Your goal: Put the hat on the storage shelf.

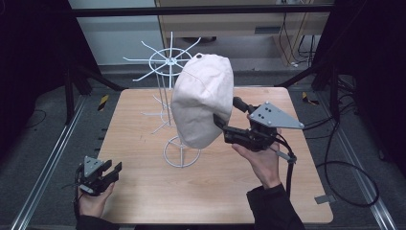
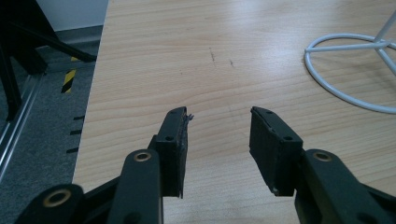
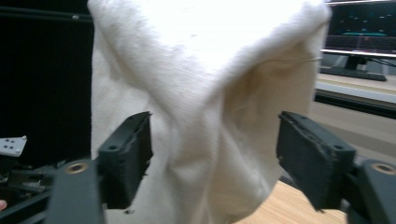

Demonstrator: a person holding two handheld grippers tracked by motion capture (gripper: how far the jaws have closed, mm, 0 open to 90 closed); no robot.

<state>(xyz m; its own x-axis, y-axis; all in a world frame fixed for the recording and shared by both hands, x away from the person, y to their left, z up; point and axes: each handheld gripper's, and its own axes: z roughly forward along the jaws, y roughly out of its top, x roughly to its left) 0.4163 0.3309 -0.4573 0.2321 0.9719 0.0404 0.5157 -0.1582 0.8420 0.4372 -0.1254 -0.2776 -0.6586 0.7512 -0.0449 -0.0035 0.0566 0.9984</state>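
Cream cloth bag (image 1: 203, 100) hung over white wire rack (image 1: 168, 62) on bench (image 1: 143, 191). Right claw (image 3: 212, 158) spread, bag fold between pads, probably untouched. Best withdrawn straight, avoiding snags. Left claw (image 2: 218, 140) spread, empty.

Left gripper (image 1: 107, 173): held low at the table's near-left corner, jaws apart, nothing between them. Right gripper (image 1: 225, 115): raised above the table's right half, pointing left, jaws spread wide.
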